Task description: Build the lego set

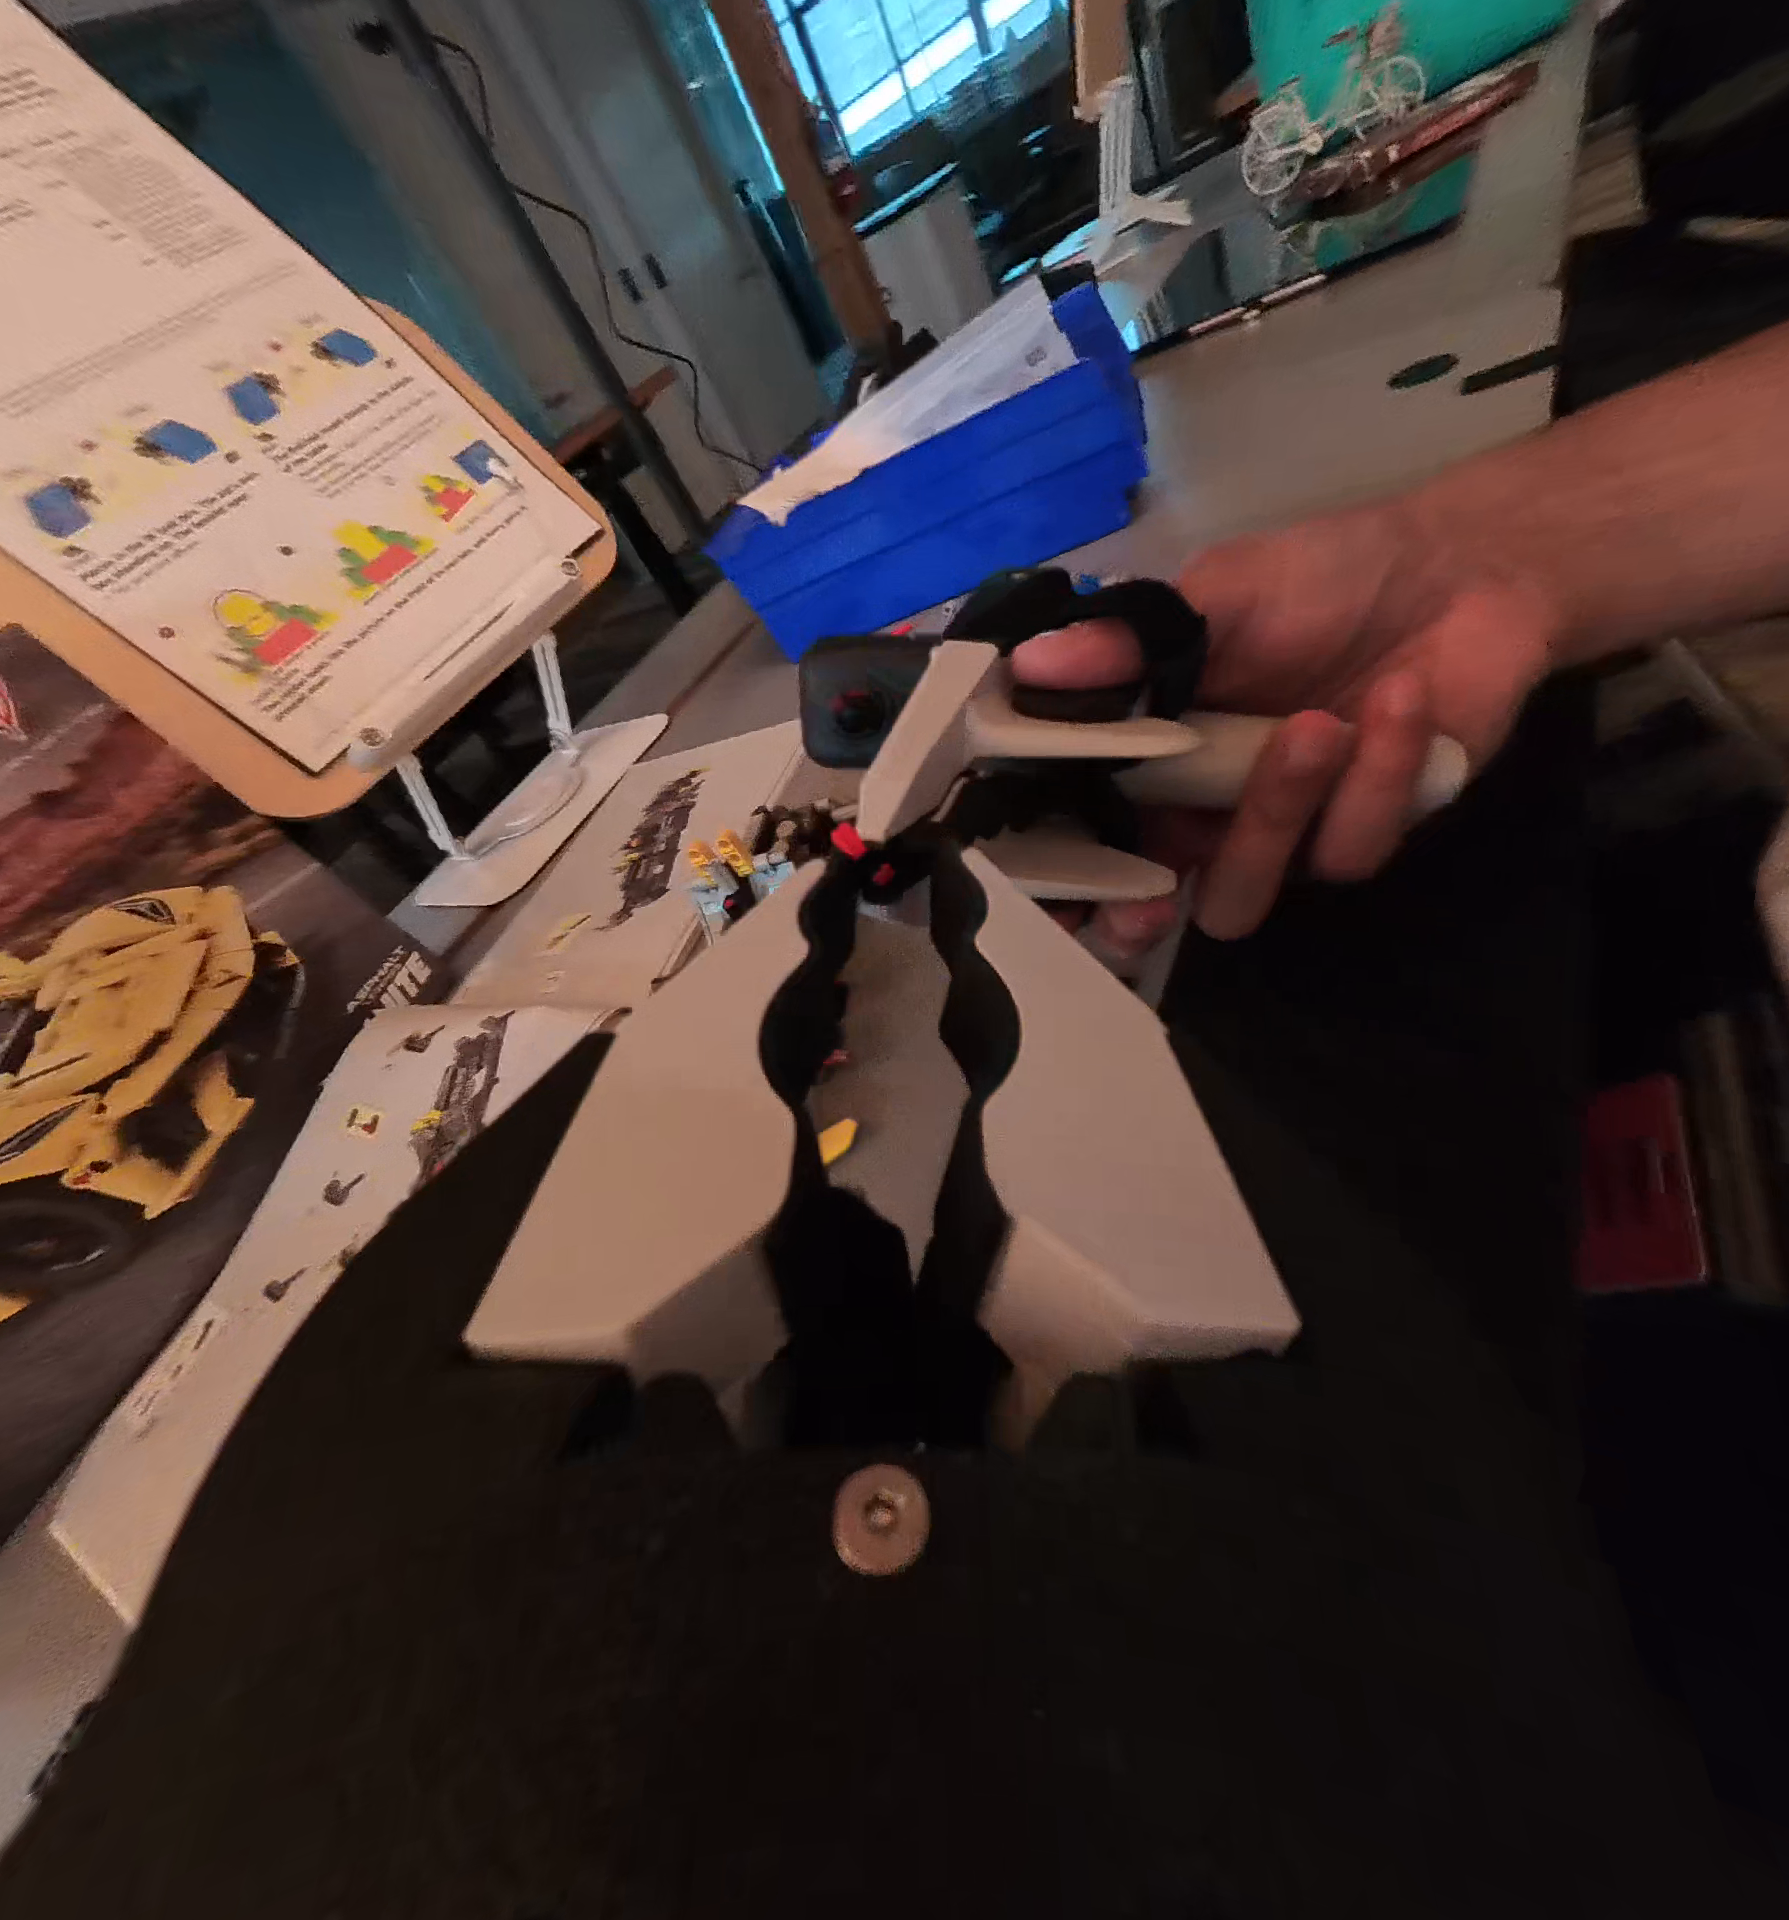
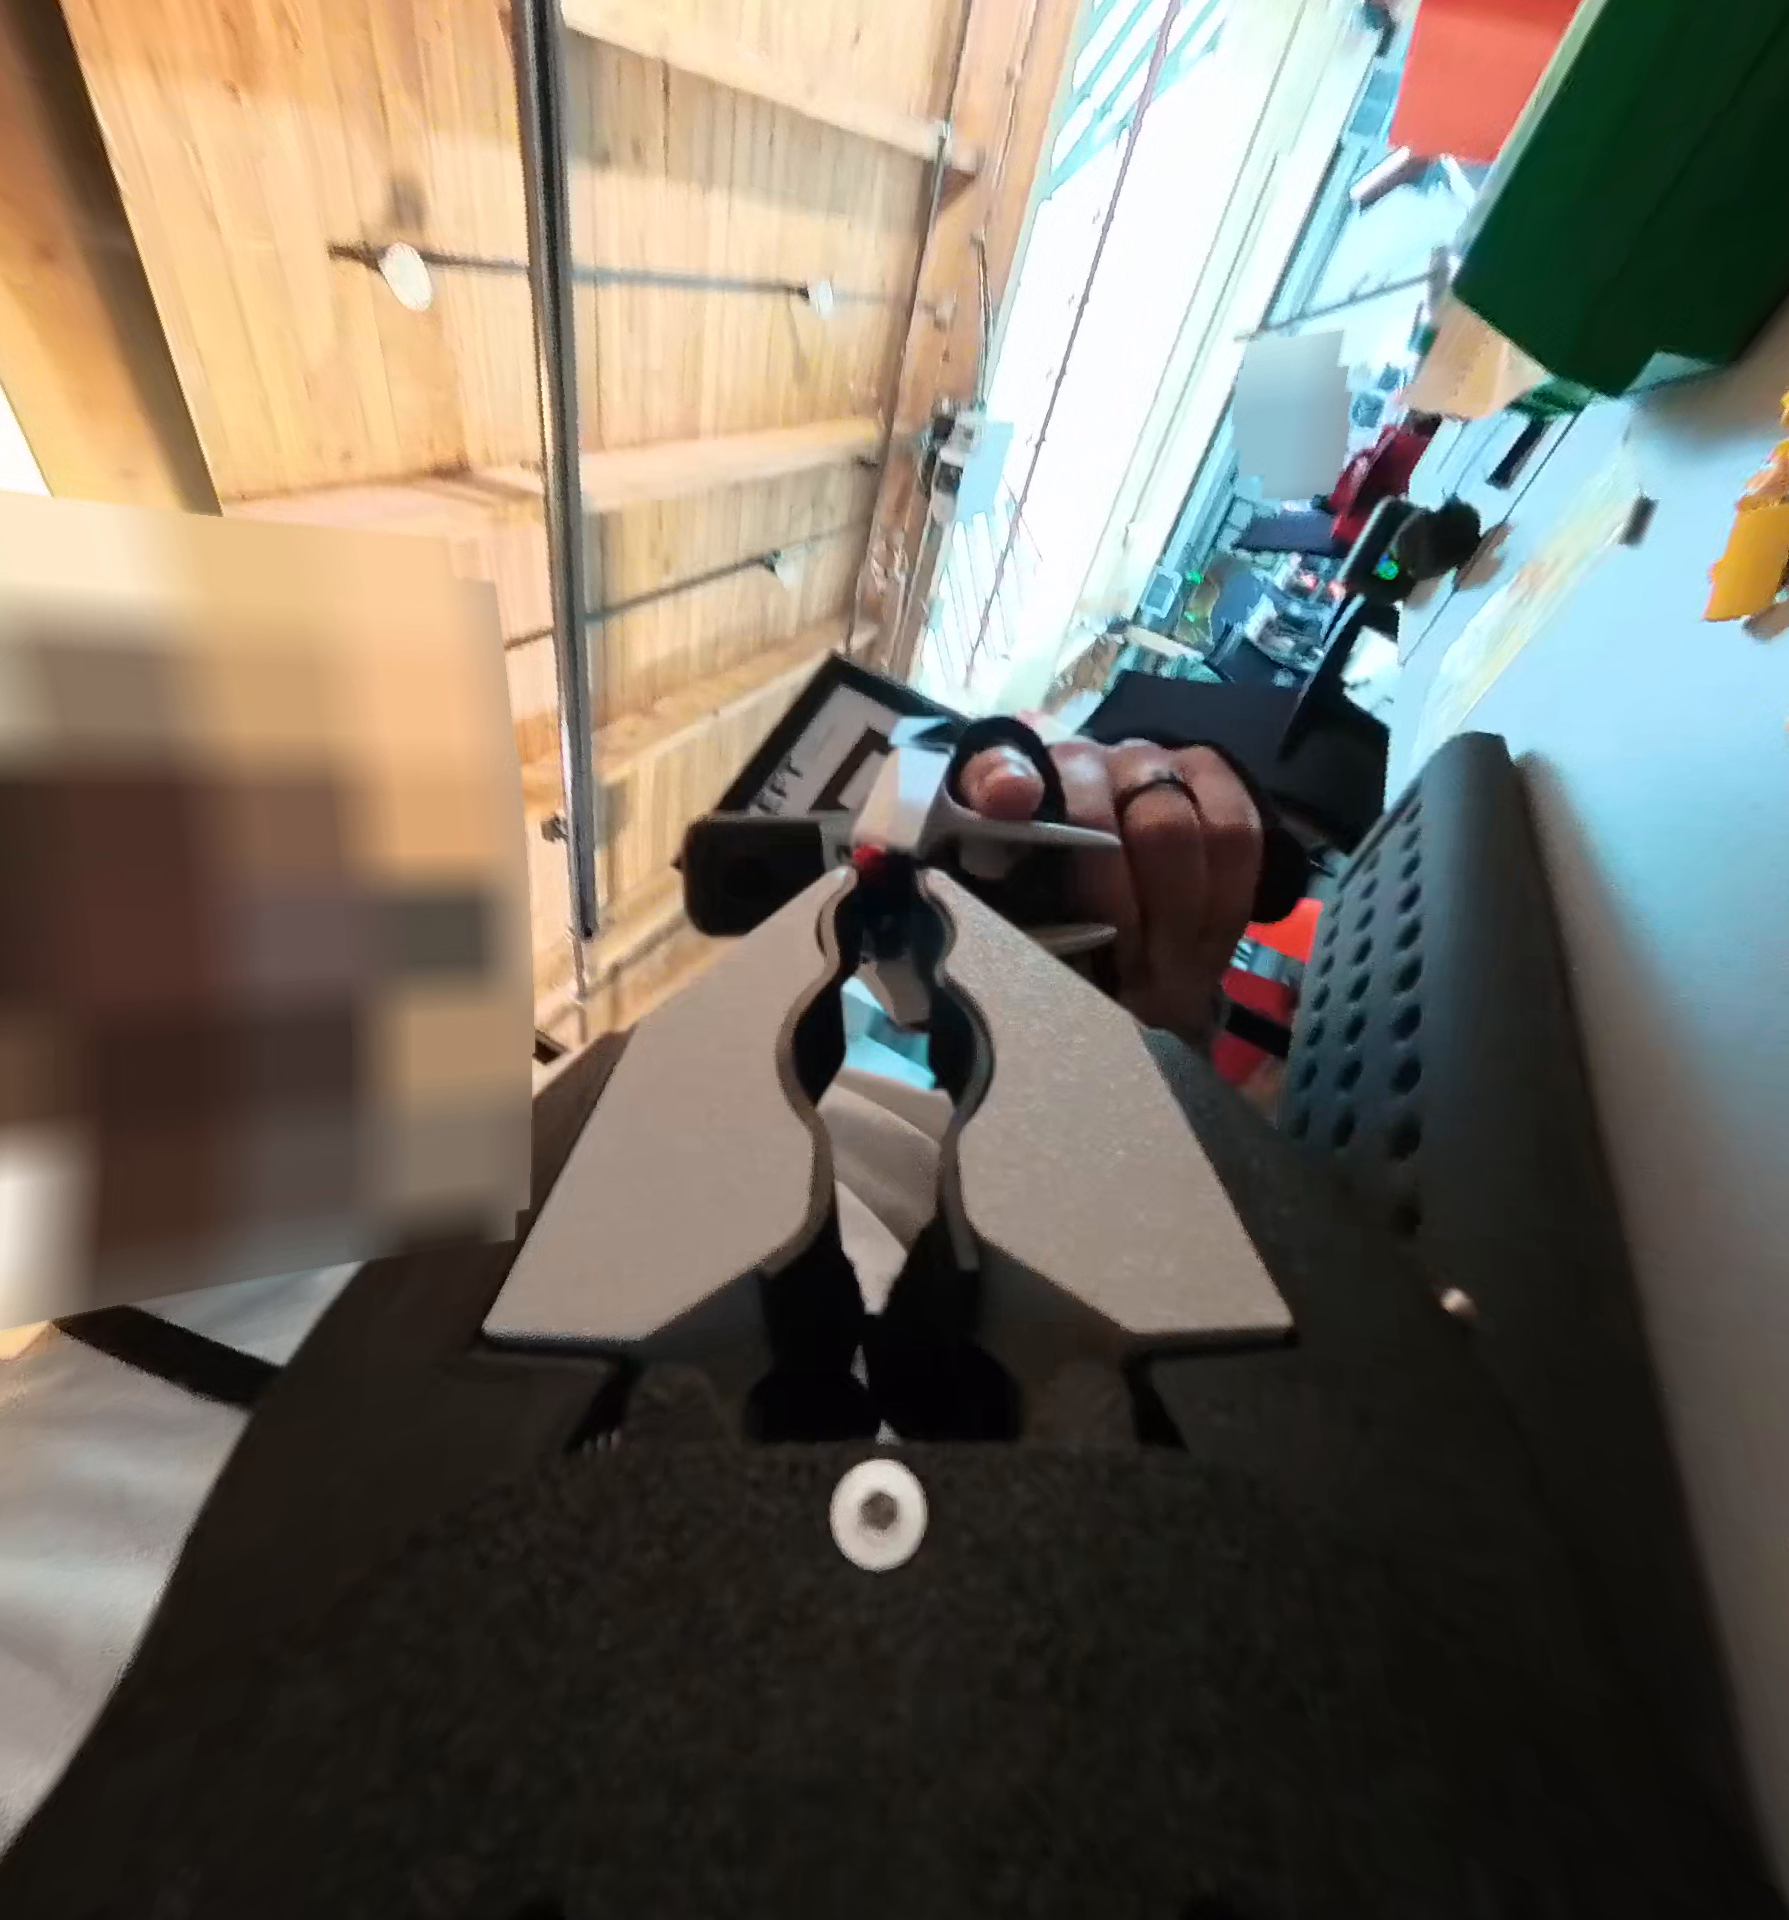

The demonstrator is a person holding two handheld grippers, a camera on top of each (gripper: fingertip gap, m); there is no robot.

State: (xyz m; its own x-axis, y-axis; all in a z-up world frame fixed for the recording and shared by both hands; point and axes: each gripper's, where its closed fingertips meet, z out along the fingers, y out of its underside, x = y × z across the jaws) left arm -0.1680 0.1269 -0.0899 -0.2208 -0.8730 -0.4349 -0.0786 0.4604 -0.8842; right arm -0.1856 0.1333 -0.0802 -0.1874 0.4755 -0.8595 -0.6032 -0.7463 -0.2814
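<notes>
**Grippers meet on a small piece**

Left gripper [image 1: 874,883] and right gripper [image 2: 885,904] tips pinch one small red-and-black piece [image 1: 862,857] together, I see. Partly built model [image 1: 755,862] sits on the worktop [image 1: 1285,416] at 11 o'clock from the piece.

Matt grey plastic left gripper [image 1: 874,883], glossy cardboard box [image 1: 90,1039], wood-plank ceiling [image 2: 350,260]

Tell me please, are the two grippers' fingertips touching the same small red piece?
Cannot tell: in both wrist views the left gripper and right gripper converge on the red piece, blurred.
</notes>
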